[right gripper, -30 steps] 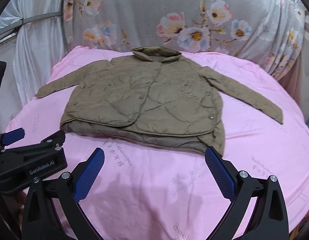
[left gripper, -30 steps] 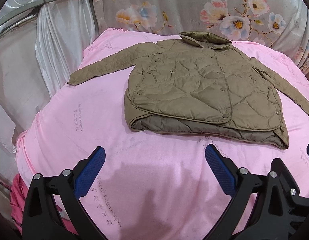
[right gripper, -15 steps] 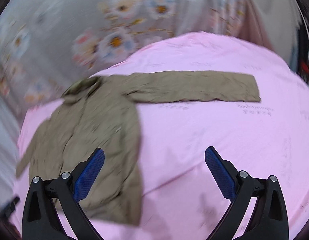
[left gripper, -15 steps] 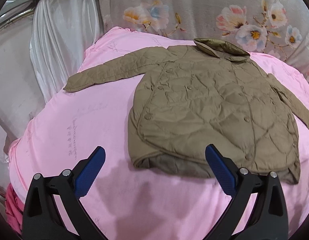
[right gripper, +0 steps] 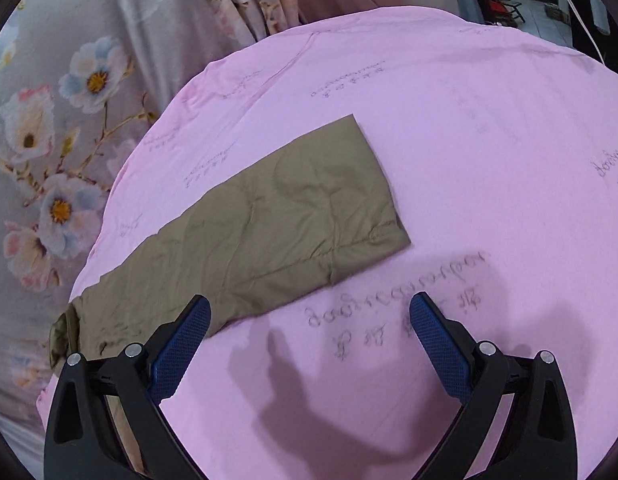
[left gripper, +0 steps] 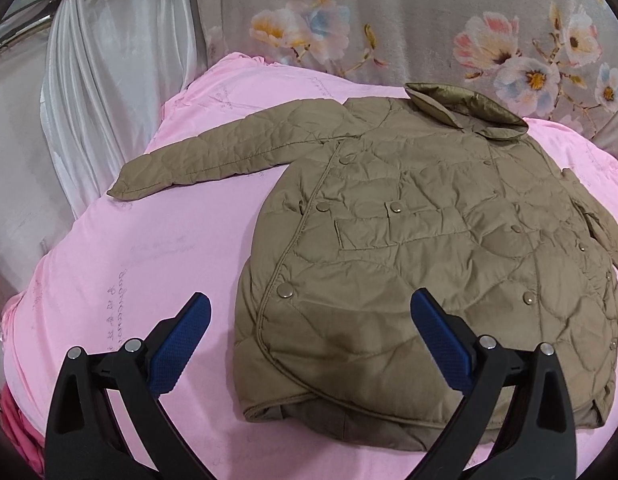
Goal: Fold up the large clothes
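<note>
Quilted olive jacket (left gripper: pixel 429 256) lies flat, unfolded. Left gripper (left gripper: pixel 309 320) and right gripper (right gripper: pixel 309 320) gape wide, empty. Risk: slick sleeve (right gripper: pixel 269 216) slipping from a shallow pinch.

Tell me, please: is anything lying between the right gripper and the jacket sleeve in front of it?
Nothing visible is. The right gripper is open above bare pink sheet, and the sleeve lies flat just ahead, its cuff end uncovered.

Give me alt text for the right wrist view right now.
A tan quilted jacket sleeve lies flat on the pink sheet, cuff end toward the middle of the frame. The right tool hovers open above the sheet beside the sleeve, holding nothing; a floral curtain hangs behind.
</note>
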The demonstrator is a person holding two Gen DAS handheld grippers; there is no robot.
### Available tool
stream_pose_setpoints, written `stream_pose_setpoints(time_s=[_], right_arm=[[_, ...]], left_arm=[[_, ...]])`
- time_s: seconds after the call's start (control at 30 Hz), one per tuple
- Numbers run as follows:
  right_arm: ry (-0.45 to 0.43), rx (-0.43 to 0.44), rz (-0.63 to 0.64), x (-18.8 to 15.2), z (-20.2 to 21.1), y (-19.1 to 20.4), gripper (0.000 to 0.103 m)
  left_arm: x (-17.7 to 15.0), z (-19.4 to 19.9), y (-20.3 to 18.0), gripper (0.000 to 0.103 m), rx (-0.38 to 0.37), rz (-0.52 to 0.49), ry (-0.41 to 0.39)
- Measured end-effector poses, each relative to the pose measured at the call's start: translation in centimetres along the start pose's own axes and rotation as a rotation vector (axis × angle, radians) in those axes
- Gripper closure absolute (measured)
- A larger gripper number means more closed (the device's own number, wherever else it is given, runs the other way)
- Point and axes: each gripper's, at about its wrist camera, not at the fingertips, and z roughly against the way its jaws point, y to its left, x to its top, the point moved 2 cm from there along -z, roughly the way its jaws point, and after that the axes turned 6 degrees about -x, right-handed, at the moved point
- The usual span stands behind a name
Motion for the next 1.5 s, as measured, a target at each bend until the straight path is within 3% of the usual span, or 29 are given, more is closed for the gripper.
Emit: stream_pose_setpoints(time_s=[0.03, 0.13, 0.2, 0.3, 0.43, 0.6, 0.77, 0.97, 1.17, 1.3, 1.37, 1.4, 1.47, 1.5], right_arm=[[-0.012, -0.018, 0.006, 0.5, -0.3, 0.3, 0.012], [-0.010, -0.058, 0.022, 1.7, -1.7, 1.2, 0.044], [-0.013, -0.088, 0.027, 2.4, -2.4, 1.5, 0.088], [-0.028, -0.065, 0.034, 3.9, -2.6, 2.9, 0.098], [-0.172, -0.012, 0.147, 5.5, 1.8, 8.9, 0.098], [-0.333, 0.224, 0.365, 4.4, 11.2, 22.1, 0.099], [-0.397, 0.446, 0.621, -2.9, 18.5, 34.7, 0.099], [-0.295, 0.629, 0.848, -14.9, 19.7, 45.1, 0.098], [-0.103, 0.694, 1.030, -27.2, 15.2, 49.7, 0.095], [0.008, 0.626, 1.124, -33.8, 11.3, 50.6, 0.084], [0.052, 0.657, 1.100, -34.2, 10.8, 49.8, 0.073], [0.048, 0.675, 1.071, -33.7, 11.1, 49.4, 0.058], [-0.005, 0.685, 1.009, -31.6, 11.9, 48.4, 0.043], [-0.038, 0.679, 0.966, -29.8, 12.2, 47.2, 0.041]], left_arm=[[0.1, -0.3, 0.0, 0.005, -0.002, -0.004, 0.007], [0.1, -1.3, -0.2, 0.005, -0.009, -0.011, 0.042], [0.3, -1.8, -0.3, 0.005, -0.009, -0.011, 0.057], [0.6, -2.3, 0.0, 0.005, -0.002, -0.008, 0.060], [1.2, -2.7, 0.6, 0.005, 0.014, -0.003, 0.053], [1.8, -2.9, 0.9, 0.005, 0.006, -0.012, 0.041], [2.0, -3.0, 1.4, 0.005, -0.005, -0.003, 0.038], [2.3, -3.1, 2.7, 0.005, -0.009, 0.000, 0.025], [2.3, -3.6, 4.2, 0.005, -0.007, 0.007, 0.024], [2.4, -4.3, 5.1, 0.005, -0.018, 0.022, 0.035], [2.8, -4.6, 5.4, 0.005, -0.045, 0.029, 0.037], [3.2, -4.8, 5.4, 0.005, -0.064, 0.032, 0.040], [4.4, -5.3, 5.2, 0.005, -0.119, 0.038, 0.047], [5.1, -5.6, 4.9, 0.005, -0.145, 0.043, 0.049]])
